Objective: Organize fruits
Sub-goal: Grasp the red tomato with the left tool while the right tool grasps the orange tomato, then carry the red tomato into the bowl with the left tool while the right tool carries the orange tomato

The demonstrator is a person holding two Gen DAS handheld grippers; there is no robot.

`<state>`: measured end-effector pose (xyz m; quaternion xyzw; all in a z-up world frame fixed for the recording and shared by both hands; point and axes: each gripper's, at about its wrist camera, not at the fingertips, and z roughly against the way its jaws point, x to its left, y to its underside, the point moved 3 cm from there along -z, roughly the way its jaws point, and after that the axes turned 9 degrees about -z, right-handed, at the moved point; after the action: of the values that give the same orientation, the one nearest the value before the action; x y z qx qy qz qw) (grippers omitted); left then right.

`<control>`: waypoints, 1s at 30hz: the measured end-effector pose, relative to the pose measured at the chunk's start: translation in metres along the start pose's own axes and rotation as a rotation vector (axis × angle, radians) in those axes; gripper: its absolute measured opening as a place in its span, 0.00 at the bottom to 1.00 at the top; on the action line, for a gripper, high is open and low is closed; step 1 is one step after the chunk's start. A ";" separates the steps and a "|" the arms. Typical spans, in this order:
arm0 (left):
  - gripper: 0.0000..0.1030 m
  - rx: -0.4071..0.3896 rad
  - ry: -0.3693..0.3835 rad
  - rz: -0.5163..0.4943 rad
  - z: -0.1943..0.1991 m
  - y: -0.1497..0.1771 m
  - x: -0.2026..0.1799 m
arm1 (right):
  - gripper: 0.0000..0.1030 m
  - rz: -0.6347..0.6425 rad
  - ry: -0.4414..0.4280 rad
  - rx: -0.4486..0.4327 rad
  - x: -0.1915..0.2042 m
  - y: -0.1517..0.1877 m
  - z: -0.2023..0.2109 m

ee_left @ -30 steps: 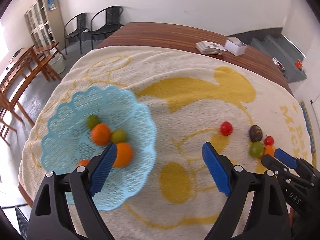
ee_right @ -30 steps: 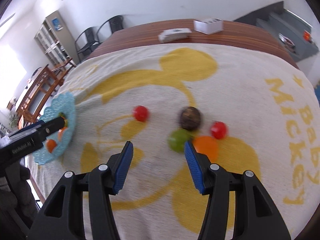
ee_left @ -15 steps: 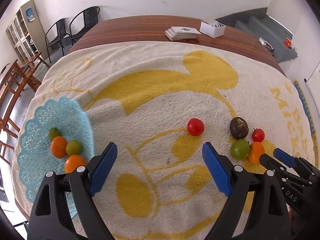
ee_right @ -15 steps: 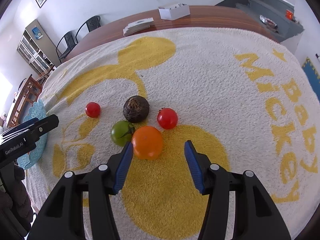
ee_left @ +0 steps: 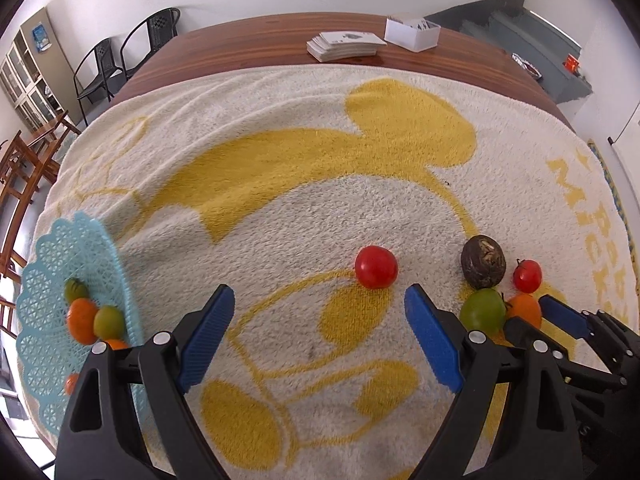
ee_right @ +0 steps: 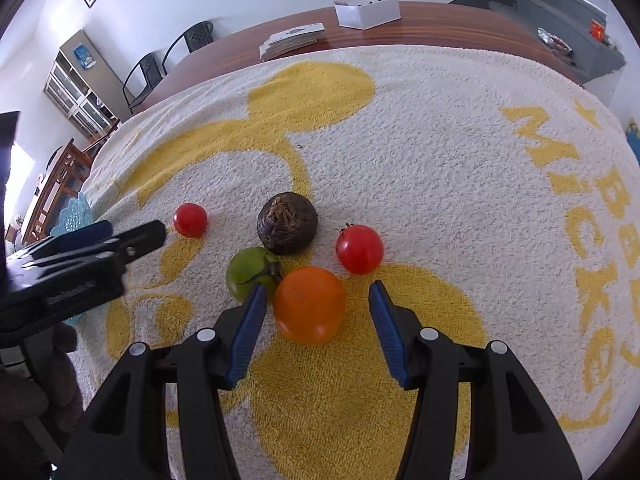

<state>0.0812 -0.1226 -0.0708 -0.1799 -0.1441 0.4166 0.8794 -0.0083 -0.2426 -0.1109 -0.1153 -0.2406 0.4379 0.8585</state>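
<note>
right gripper (ee_right: 316,312) gapes wide around the orange fruit (ee_right: 310,304), low centre frame; its left finger touches the green tomato (ee_right: 248,272) and could nudge it. left gripper (ee_left: 316,336) apart, empty.

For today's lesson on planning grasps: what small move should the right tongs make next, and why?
Probably ease forward a little, then close. The open right tongs already straddle the round orange fruit, but its far half lies beyond the blue pads, and the round green fruit touches its left side.
</note>
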 end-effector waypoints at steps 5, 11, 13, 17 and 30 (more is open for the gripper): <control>0.76 0.017 0.040 -0.027 -0.018 -0.007 -0.010 | 0.52 -0.013 -0.006 0.010 -0.002 0.003 0.003; 0.54 0.049 0.092 -0.052 -0.036 -0.011 -0.023 | 0.52 -0.011 -0.005 0.019 -0.005 0.007 0.004; 0.50 0.046 0.086 -0.058 -0.038 -0.013 -0.024 | 0.52 -0.014 -0.001 0.022 -0.006 0.007 0.003; 0.27 0.038 0.092 -0.075 -0.038 -0.015 -0.025 | 0.52 -0.012 -0.001 0.023 -0.005 0.007 0.001; 0.27 -0.010 0.073 -0.068 -0.005 -0.006 -0.017 | 0.37 0.024 0.010 0.031 0.003 0.007 -0.005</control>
<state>0.0769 -0.1405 -0.0743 -0.1942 -0.1199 0.3789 0.8968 -0.0090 -0.2360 -0.1174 -0.1071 -0.2282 0.4513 0.8560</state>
